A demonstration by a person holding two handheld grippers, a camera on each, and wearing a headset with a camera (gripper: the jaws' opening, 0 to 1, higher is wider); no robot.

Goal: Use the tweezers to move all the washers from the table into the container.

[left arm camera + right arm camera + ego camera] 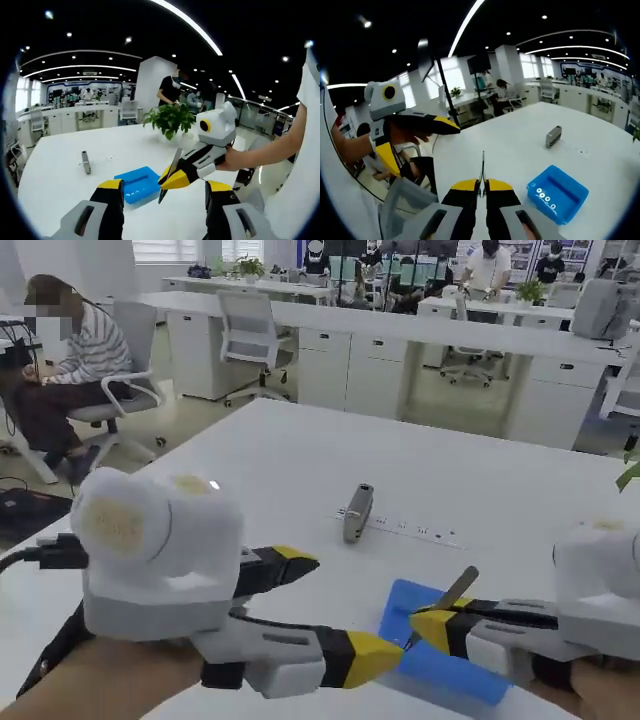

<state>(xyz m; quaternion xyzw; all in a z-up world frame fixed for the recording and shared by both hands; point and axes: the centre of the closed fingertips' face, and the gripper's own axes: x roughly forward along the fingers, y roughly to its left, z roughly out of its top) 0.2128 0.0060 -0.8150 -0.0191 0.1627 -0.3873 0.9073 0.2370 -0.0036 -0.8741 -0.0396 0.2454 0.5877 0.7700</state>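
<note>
I see a small grey metal block (357, 512) lying ahead of me. Beyond it runs a row of white desks (420, 355) with an office chair (250, 335) drawn up. At far left a person in a striped shirt (80, 355) sits in another chair. The left gripper view shows a potted plant (170, 119).
</note>
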